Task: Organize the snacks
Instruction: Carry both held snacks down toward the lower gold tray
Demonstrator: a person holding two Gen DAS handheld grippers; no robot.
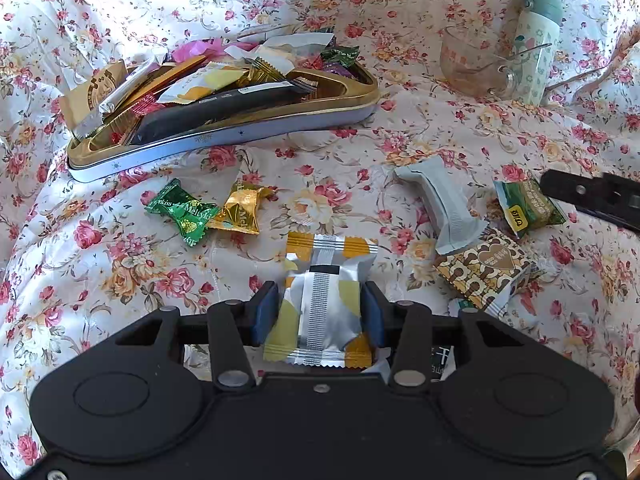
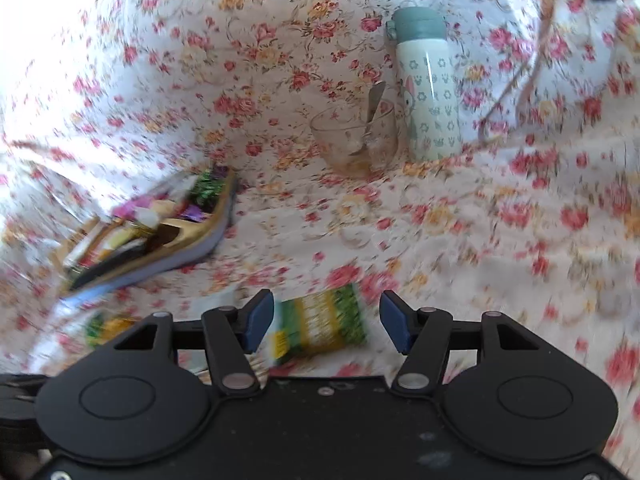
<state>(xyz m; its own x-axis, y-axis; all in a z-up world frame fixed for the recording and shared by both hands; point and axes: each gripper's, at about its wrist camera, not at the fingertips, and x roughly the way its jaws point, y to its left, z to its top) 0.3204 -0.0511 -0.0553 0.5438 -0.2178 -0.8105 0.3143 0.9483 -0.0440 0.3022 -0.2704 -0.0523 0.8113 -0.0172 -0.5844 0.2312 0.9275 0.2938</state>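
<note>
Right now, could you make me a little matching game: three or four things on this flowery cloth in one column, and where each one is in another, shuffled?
Things:
1. silver and yellow packet
2. green packet
3. spoon
4. black bar

Places:
A. lying in the gold tray
B. standing in the glass cup
C. clamped in the left gripper
D. loose between the open right gripper fingers

Pairs: 1-C, 2-D, 3-B, 4-A
</note>
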